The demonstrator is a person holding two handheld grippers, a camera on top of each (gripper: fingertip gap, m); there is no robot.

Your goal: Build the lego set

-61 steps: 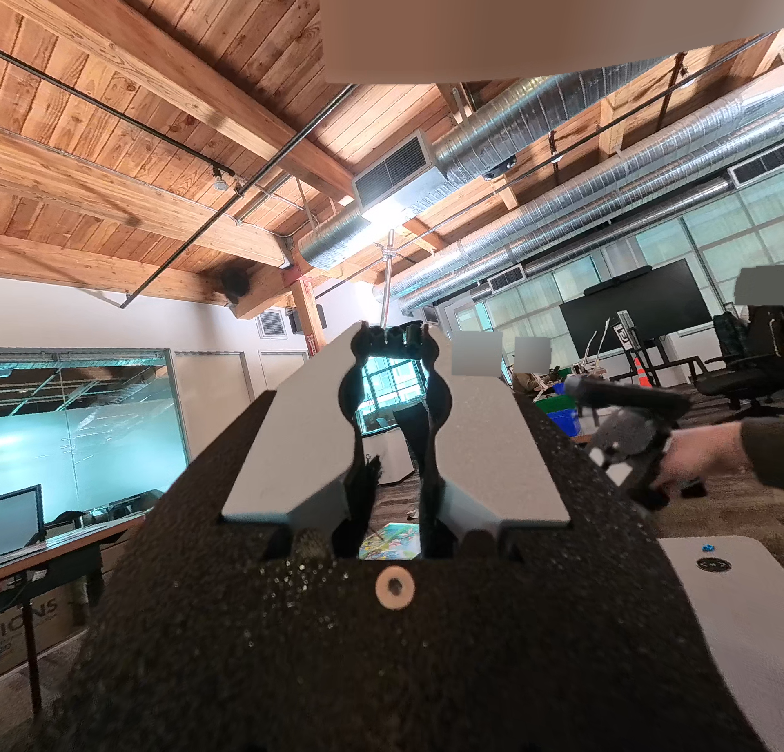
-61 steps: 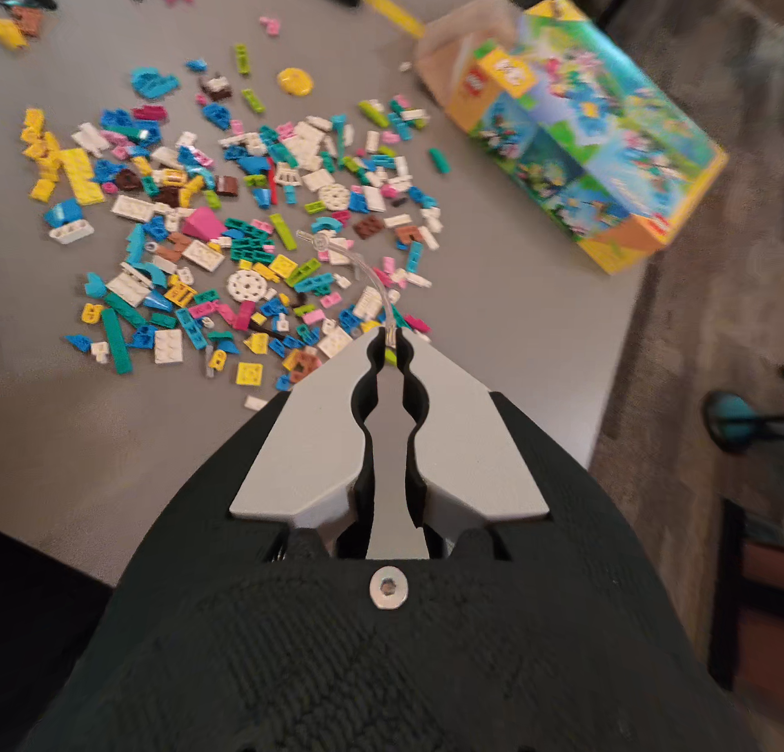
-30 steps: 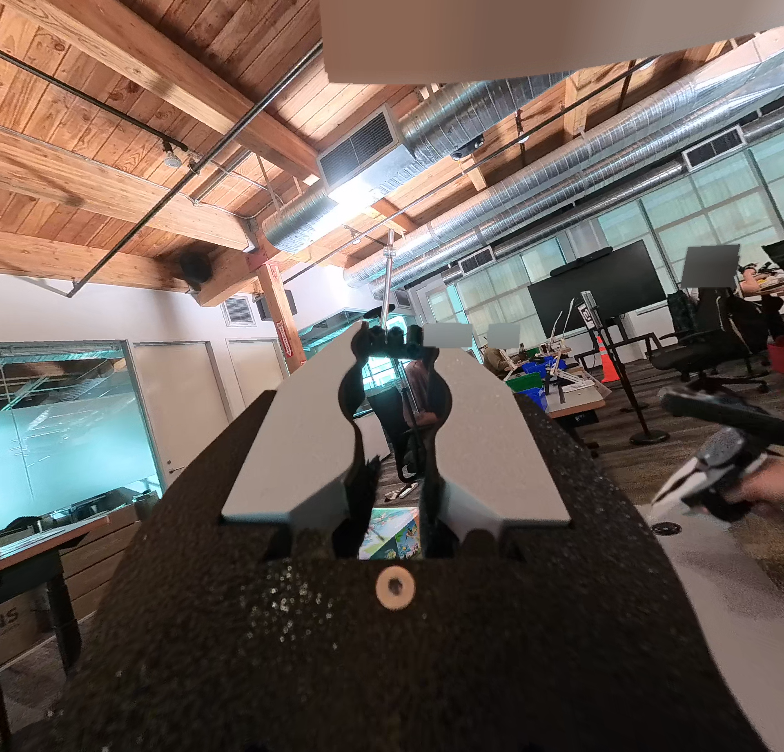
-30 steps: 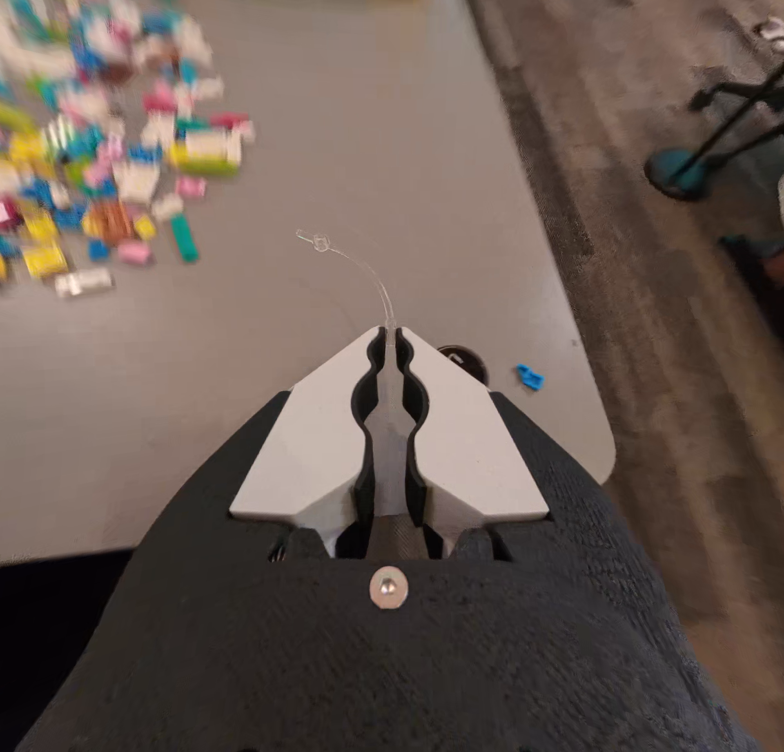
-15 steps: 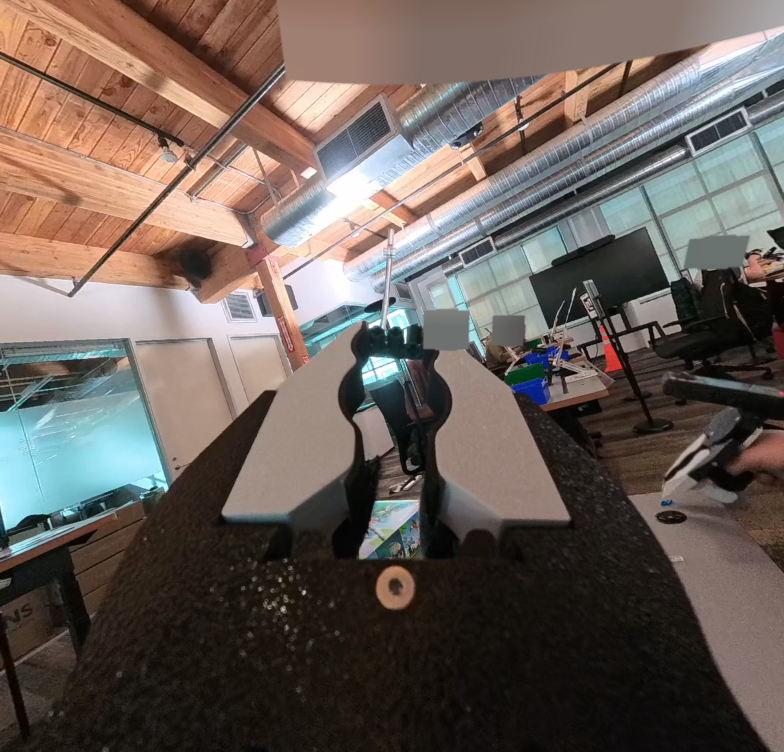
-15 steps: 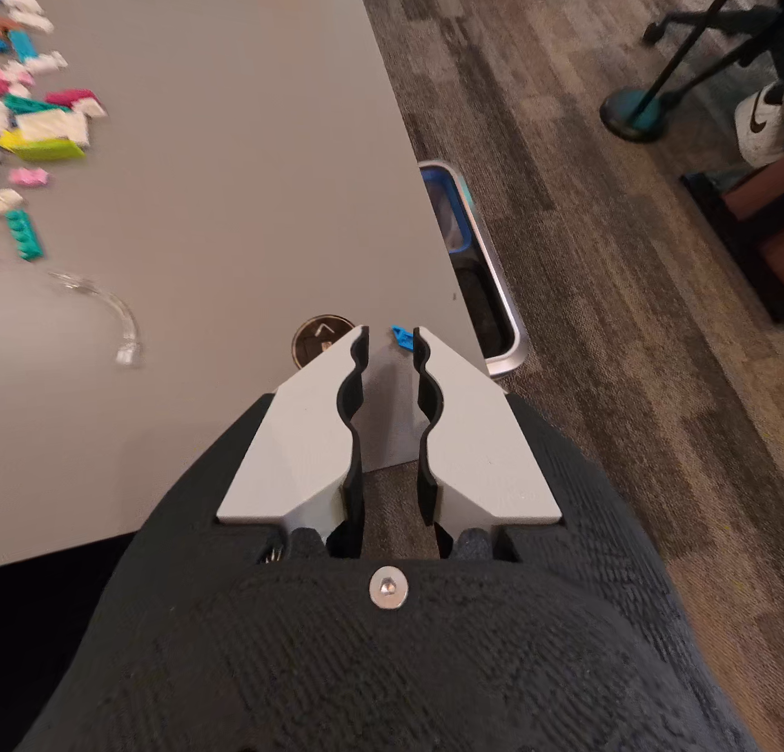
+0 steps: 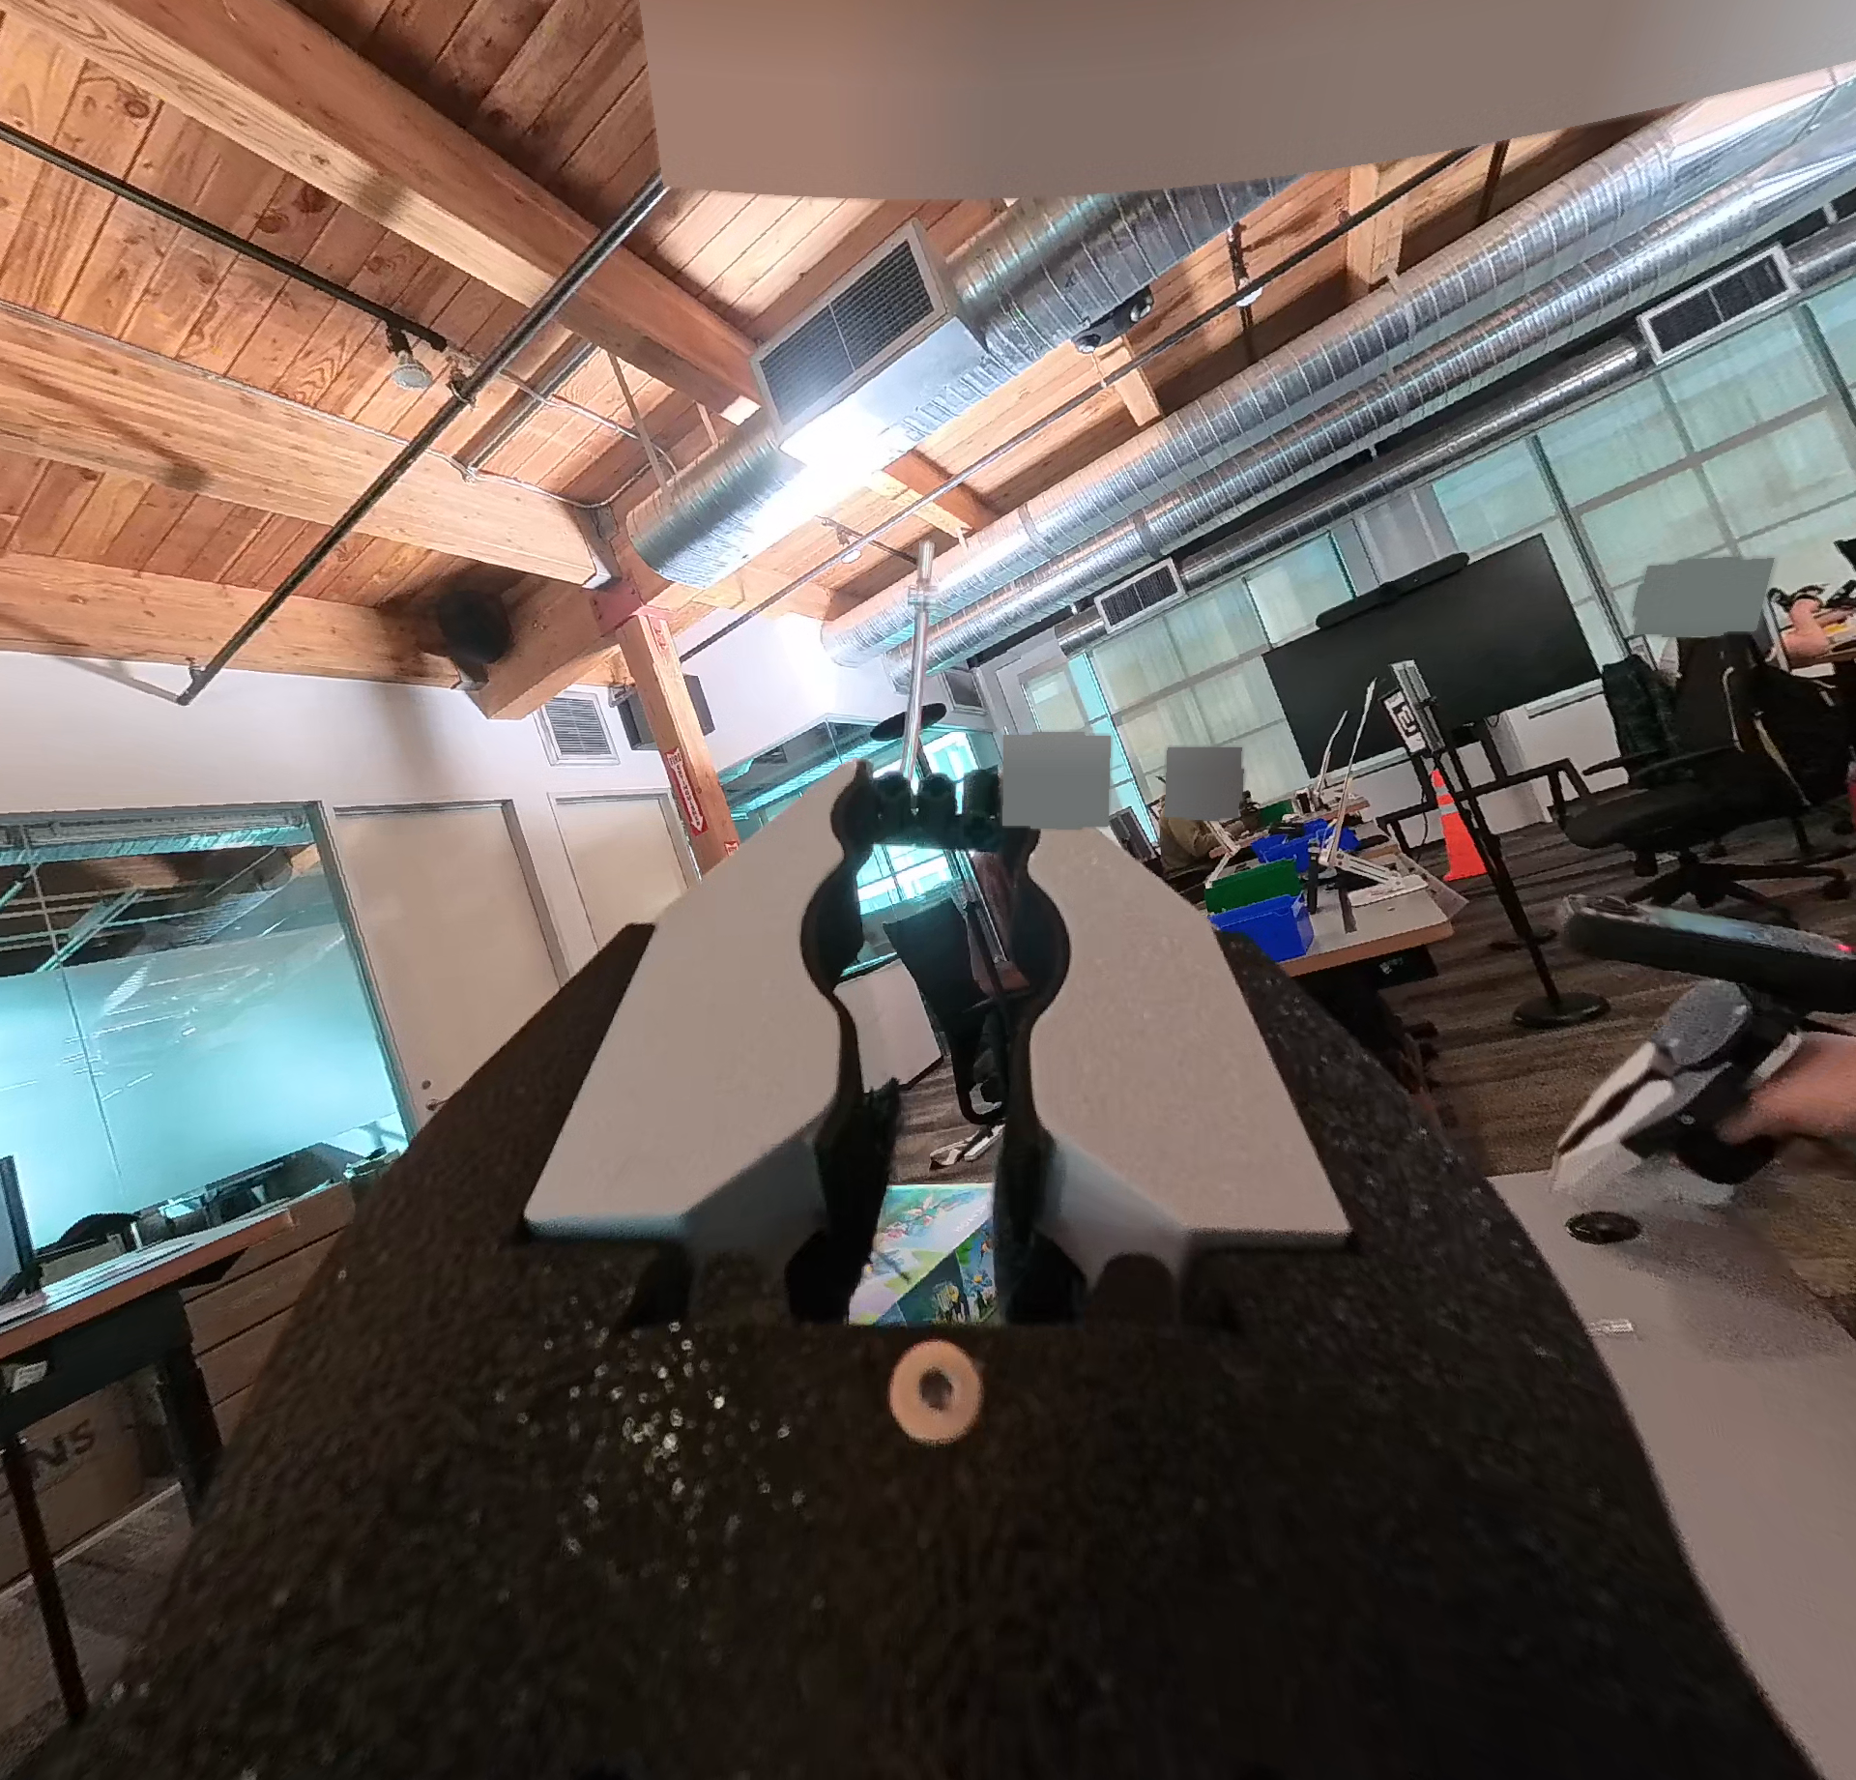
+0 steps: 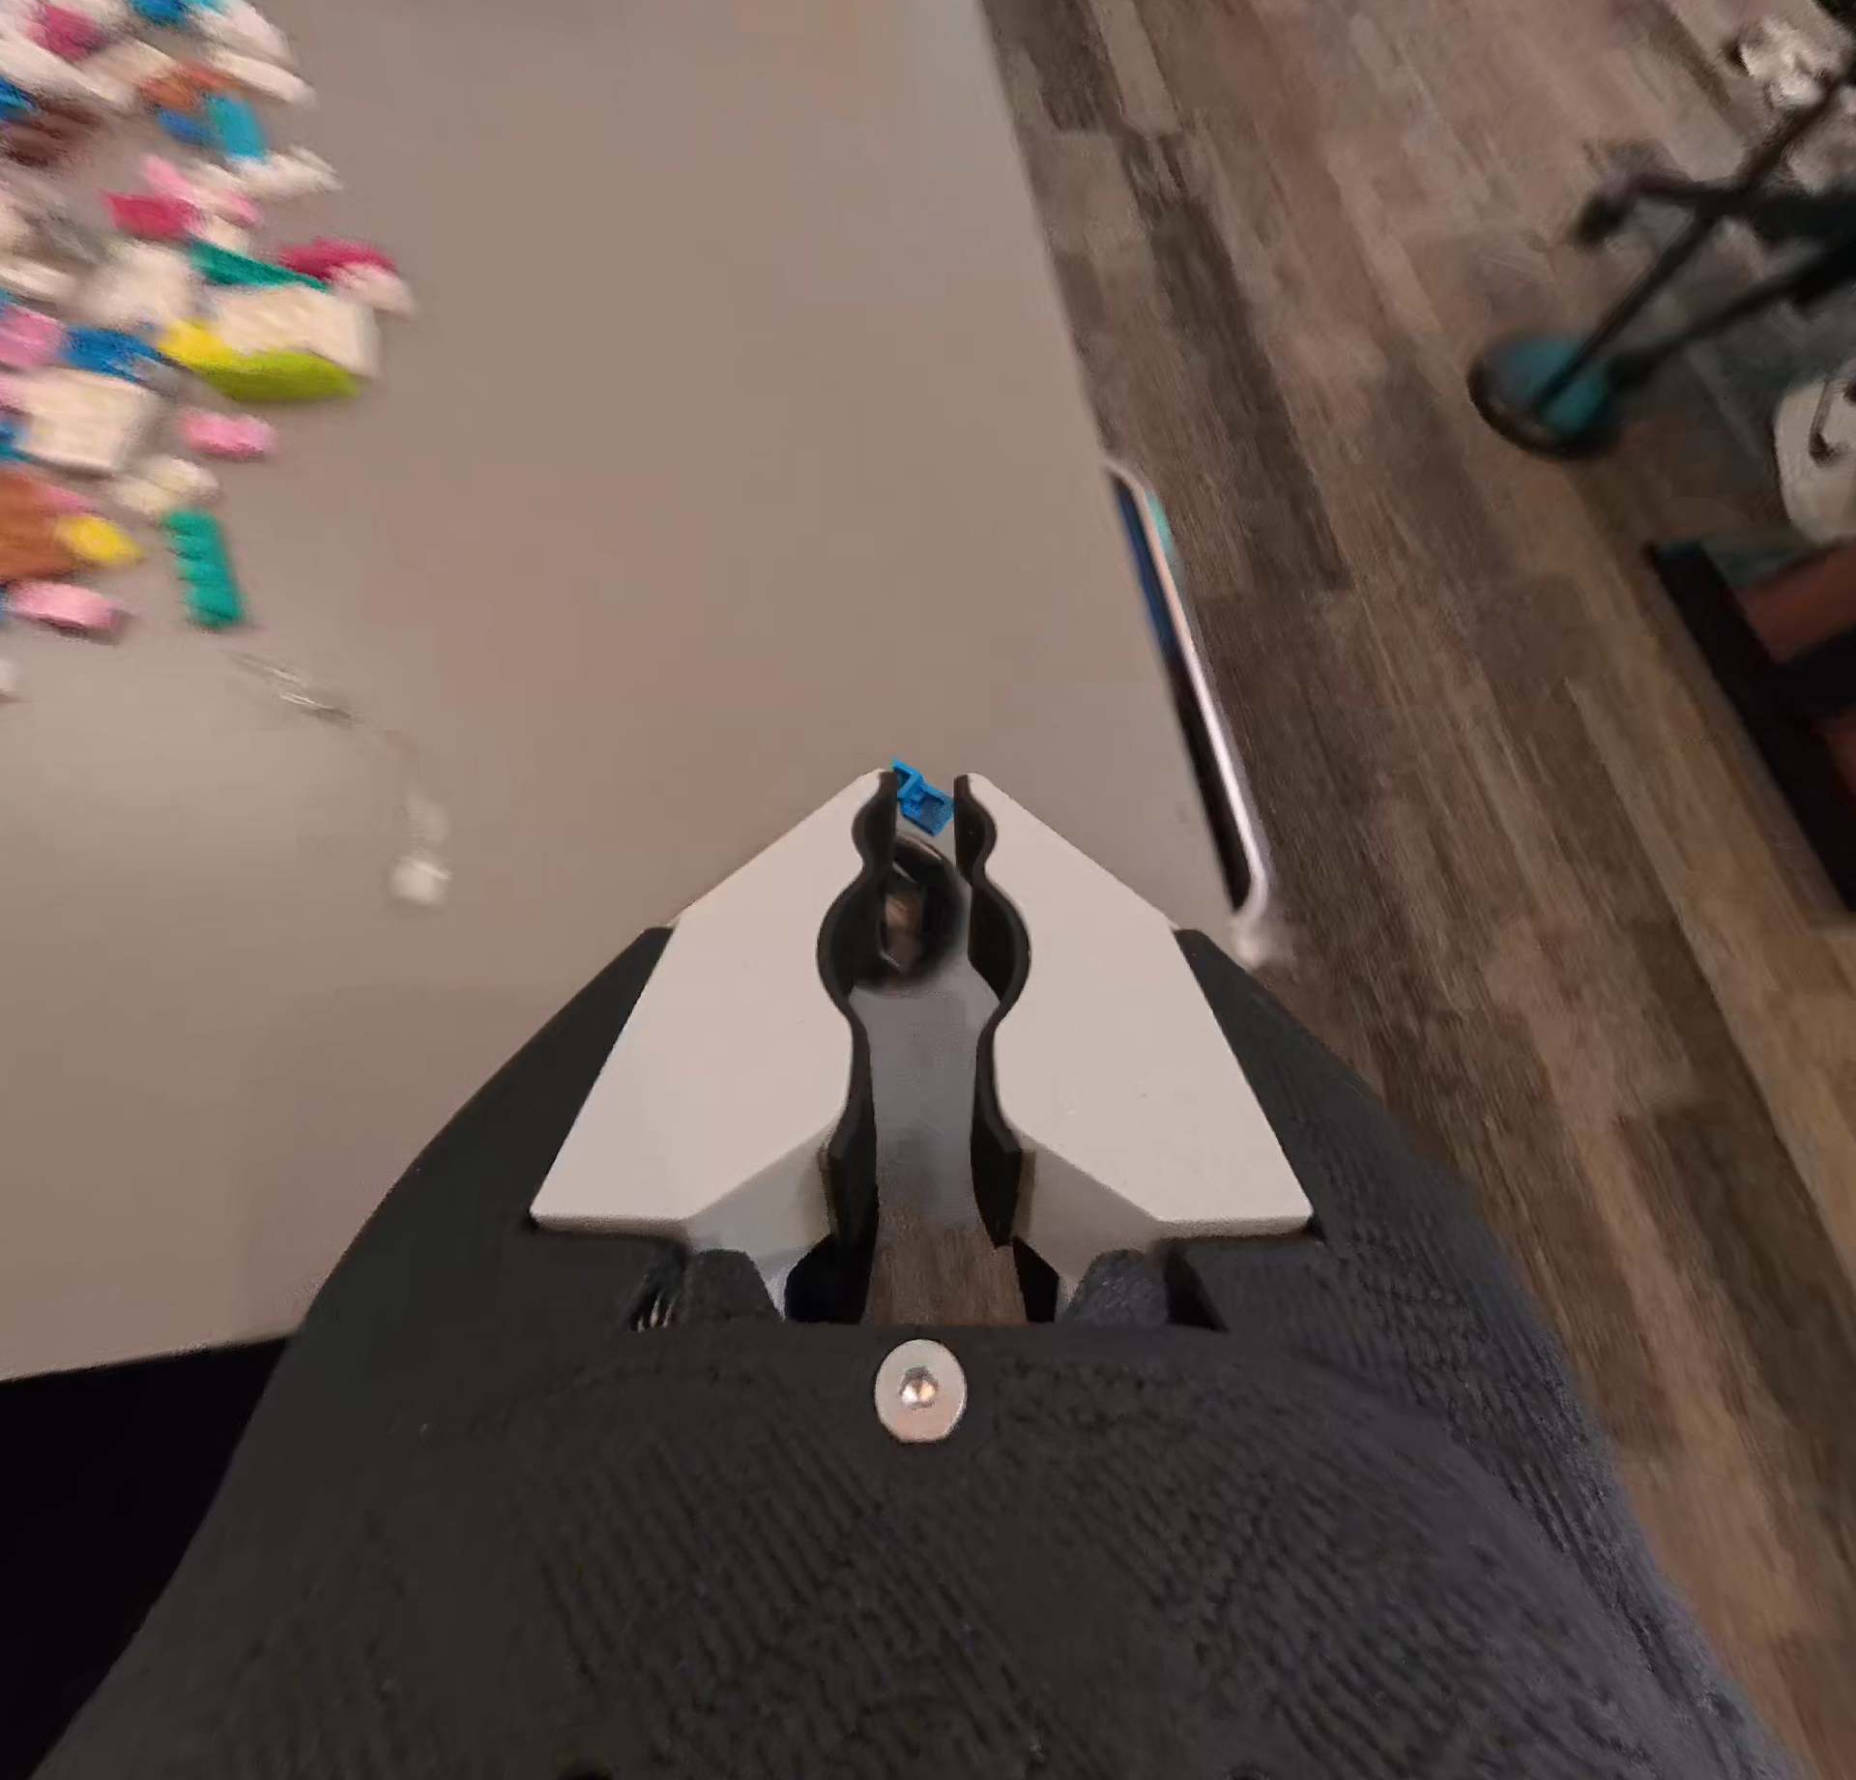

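My left gripper (image 7: 929,796) points up toward the ceiling. It is shut on a small black lego piece (image 7: 934,794) with a thin clear rod (image 7: 916,667) standing up from it. My right gripper (image 8: 922,796) is over the near right corner of the grey table (image 8: 653,426). Its jaws are closed on a small blue lego piece (image 8: 920,800). The right gripper also shows in the left wrist view (image 7: 1587,1154), low over the table. A clear curved piece (image 8: 407,828) lies on the table to the left, blurred.
A pile of loose coloured bricks (image 8: 151,325) covers the table's left side. A round grommet (image 8: 909,913) sits under my right fingers. A bin (image 8: 1195,677) and a stand base (image 8: 1547,396) are on the wood floor to the right. The lego box (image 7: 934,1260) shows between my left fingers.
My right gripper let go of the clear curved piece onto the table, swung to the table's right corner and closed on the small blue piece. My left gripper stayed raised, holding its black piece.
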